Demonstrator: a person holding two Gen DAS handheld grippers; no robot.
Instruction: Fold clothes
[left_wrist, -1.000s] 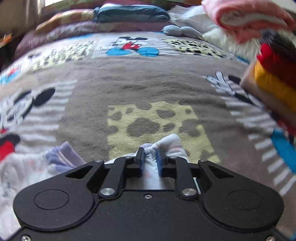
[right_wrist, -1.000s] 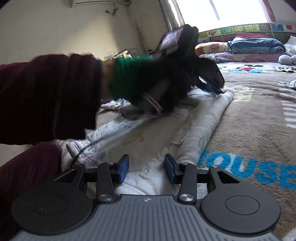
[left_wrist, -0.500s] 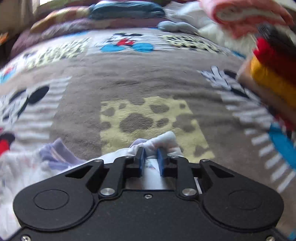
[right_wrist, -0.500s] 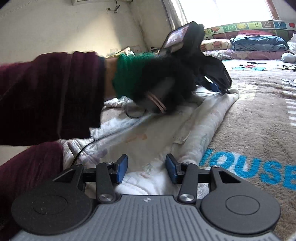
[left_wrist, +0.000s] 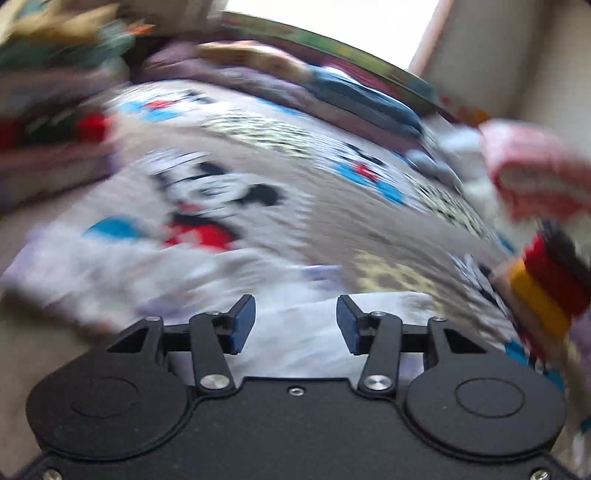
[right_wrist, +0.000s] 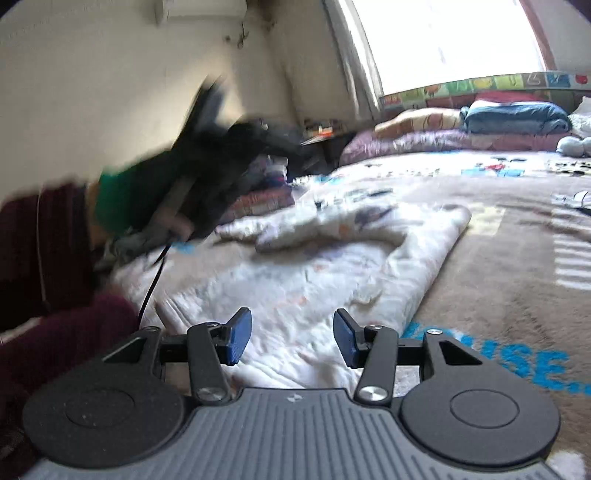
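A white printed garment (right_wrist: 332, 266) lies spread on the cartoon-print blanket (right_wrist: 509, 258), folded lengthwise with a rounded fold at its far end. My right gripper (right_wrist: 292, 338) is open just above its near edge, nothing between the blue pads. In the right wrist view the left gripper (right_wrist: 218, 162) is a dark blur lifted above the garment's left side, held by a hand with a green cuff. The left wrist view is motion-blurred: my left gripper (left_wrist: 295, 324) is open, and the white garment (left_wrist: 295, 332) lies below it.
A stack of folded clothes (left_wrist: 546, 280) in red, yellow and black sits at the right. A pink folded item (left_wrist: 532, 177) lies beyond it. Pillows and a blue bundle (right_wrist: 513, 118) line the bed's far side under the window. A maroon sleeve (right_wrist: 40, 251) fills the left.
My left gripper has opened and let go of the garment's folded end, then swung up and to the left. The right gripper stayed open over the near edge.
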